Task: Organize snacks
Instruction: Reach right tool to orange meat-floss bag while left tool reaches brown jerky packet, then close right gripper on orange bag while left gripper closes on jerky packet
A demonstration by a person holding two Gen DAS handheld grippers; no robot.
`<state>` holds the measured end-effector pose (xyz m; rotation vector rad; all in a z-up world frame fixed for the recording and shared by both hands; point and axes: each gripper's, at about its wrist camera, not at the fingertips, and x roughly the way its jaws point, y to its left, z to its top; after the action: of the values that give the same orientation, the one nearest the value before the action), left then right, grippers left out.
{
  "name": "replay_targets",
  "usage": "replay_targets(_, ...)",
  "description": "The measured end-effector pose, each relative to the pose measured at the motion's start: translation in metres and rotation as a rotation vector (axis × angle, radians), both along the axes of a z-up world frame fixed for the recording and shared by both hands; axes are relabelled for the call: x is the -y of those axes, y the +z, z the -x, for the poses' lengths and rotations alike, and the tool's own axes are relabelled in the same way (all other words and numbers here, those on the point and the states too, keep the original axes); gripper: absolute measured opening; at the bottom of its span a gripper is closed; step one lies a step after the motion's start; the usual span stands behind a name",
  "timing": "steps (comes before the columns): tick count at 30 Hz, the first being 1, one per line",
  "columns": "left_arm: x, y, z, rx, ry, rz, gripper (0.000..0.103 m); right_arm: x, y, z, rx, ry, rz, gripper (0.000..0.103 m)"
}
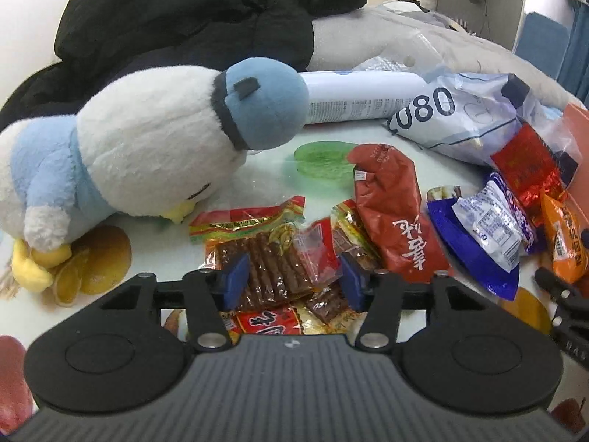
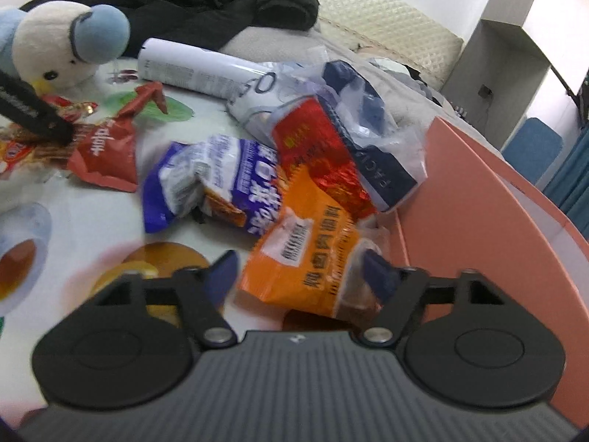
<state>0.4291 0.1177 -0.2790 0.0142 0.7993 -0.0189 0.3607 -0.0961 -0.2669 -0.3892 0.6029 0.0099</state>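
My left gripper (image 1: 294, 276) is sitting half open around a clear packet of brown meat sticks (image 1: 270, 269); pads are flanking it, contact with the packet is not clear. Its near end is running under the gripper body, so its full extent is hidden.

My right gripper (image 2: 302, 276) is standing wider, straddling an orange snack bag (image 2: 313, 258). The right pad is looking pressed into the bag edge, the left pad is showing a gap. This view is motion-blurred, so I cannot tell if it is gripping.

The snack pile is lying across the fruit-print tablecloth (image 1: 331, 136): red pouch (image 1: 394, 213), blue-white bag (image 2: 206, 180), shiny red pack (image 2: 316, 147), all overlapping and part-covered.

A pink bin wall (image 2: 478, 199) is standing right of the orange bag, its interior mostly cut off. A plush penguin (image 1: 147, 140) is crowding the left. Open cloth is showing at near left (image 2: 92, 221).
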Motion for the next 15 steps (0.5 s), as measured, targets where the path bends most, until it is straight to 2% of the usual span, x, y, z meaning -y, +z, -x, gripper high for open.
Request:
replay_targets(2,0.0,0.002,0.002,-0.002,-0.004,0.01,0.047,0.002,0.001,0.0,-0.006,0.005,-0.001,0.063)
replay_targets(4,-0.001,0.004,0.003,-0.001,-0.005,0.018,0.04,0.004,0.002,0.002,-0.007,0.011,-0.002,0.053)
replay_targets(7,-0.001,0.007,0.008,-0.004,0.002,0.023,0.034,0.005,0.006,0.007,-0.009,0.017,-0.002,0.048)
replay_targets(9,-0.001,0.009,0.014,-0.005,-0.007,0.033,0.024,0.006,0.009,0.013,-0.006,0.024,-0.01,0.046)
replay_targets(15,0.001,0.012,0.041,-0.016,-0.008,0.036,0.022,-0.001,0.014,0.042,-0.015,0.063,-0.015,0.043)
